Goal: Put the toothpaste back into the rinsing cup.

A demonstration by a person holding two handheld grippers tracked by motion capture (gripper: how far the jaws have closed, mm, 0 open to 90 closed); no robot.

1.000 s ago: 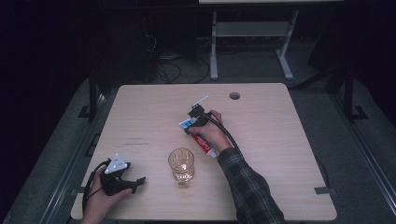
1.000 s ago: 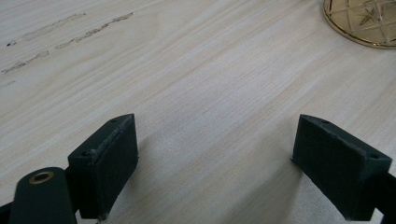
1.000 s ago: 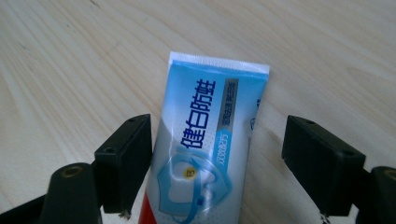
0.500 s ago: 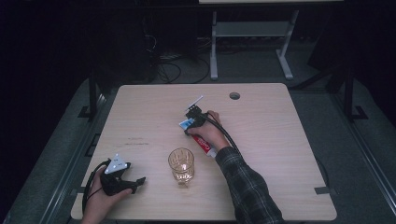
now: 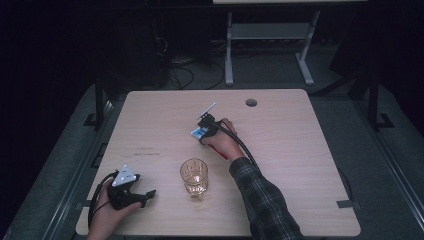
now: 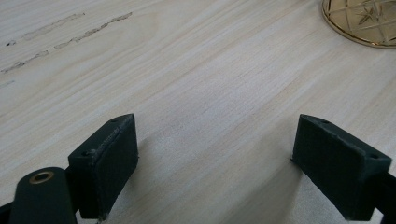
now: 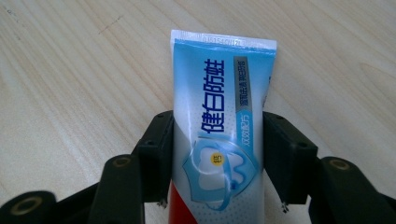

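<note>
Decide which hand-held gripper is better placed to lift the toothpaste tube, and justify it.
Right. The right hand-held gripper has just been closing, its jaws on both sides of the toothpaste tube. The left hand-held gripper stands open over bare table, nearer the glass.

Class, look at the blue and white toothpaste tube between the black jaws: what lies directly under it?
The blue and white toothpaste tube lies flat on the pale wooden table, the right gripper closing on its sides. Its red lower end runs out of sight between the jaws.

Light is falling from overhead onto the pale wooden table, while the surrounding room is sinking into near-black. The gripper views are showing sharp wood grain, soft shadows under the jaws, and slight glare on the toothpaste tube.
</note>
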